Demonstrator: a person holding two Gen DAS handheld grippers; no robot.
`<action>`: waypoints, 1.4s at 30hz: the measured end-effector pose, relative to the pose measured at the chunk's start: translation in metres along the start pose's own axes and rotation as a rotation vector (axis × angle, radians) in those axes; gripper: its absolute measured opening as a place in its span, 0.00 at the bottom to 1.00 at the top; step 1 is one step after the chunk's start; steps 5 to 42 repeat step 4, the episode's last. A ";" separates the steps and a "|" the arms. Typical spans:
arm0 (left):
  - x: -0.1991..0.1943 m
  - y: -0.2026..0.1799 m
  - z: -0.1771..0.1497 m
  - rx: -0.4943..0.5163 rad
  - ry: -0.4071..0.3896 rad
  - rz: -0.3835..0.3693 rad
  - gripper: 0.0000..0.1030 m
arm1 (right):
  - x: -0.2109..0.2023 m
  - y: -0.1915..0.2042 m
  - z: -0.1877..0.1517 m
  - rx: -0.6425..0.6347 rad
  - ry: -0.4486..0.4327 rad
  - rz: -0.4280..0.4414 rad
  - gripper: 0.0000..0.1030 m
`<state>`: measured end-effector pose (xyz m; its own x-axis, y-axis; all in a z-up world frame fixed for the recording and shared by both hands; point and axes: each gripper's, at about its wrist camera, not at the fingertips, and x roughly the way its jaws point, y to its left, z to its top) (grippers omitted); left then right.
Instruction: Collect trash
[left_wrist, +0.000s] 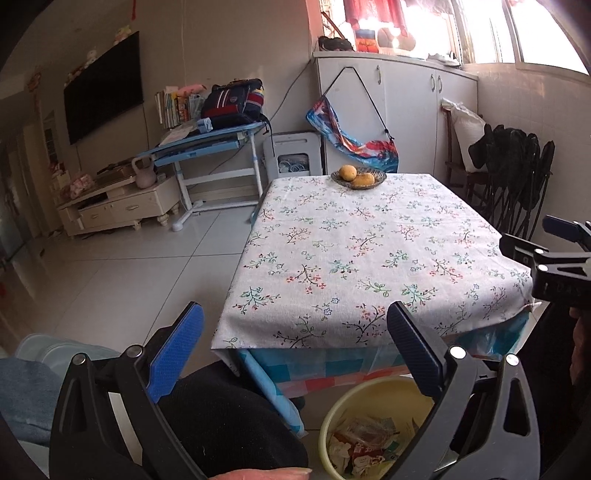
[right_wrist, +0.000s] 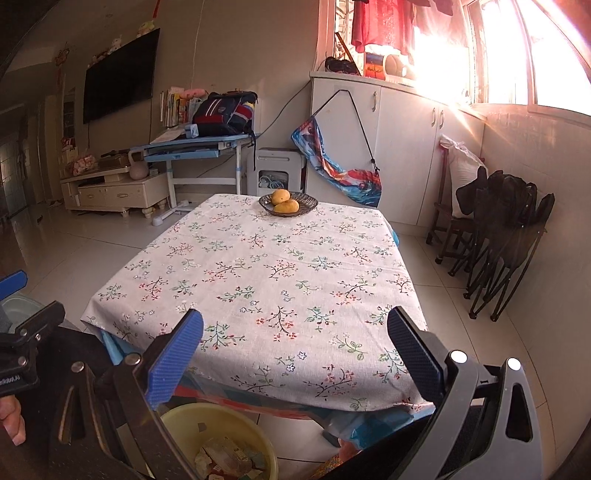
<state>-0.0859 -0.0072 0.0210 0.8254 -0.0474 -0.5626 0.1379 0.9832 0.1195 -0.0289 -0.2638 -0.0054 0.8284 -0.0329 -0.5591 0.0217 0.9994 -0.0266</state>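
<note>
We hold left gripper (left_wrist: 295, 347) and right gripper (right_wrist: 295, 350) empty, jaws spread. Yellow bin (left_wrist: 369, 402) with trash (left_wrist: 365, 443) sits below them; fruit plate (right_wrist: 288, 204) far ahead on table (right_wrist: 258, 273).

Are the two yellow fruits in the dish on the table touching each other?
Touching. In the right wrist view the two fruits overlap with no gap between them in the dish; the left wrist view shows the same.

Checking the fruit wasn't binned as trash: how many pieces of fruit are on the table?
2. Both lie in the dish at the table's far end: one fruit behind, the other fruit in front, touching it. None hidden, apparently.
</note>
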 end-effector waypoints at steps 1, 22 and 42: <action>0.004 0.001 0.002 0.002 0.016 0.009 0.93 | 0.010 0.000 0.004 -0.005 0.022 0.003 0.93; 0.022 0.006 0.003 -0.020 0.088 0.012 0.93 | 0.046 -0.003 0.015 -0.020 0.097 0.004 0.93; 0.022 0.006 0.003 -0.020 0.088 0.012 0.93 | 0.046 -0.003 0.015 -0.020 0.097 0.004 0.93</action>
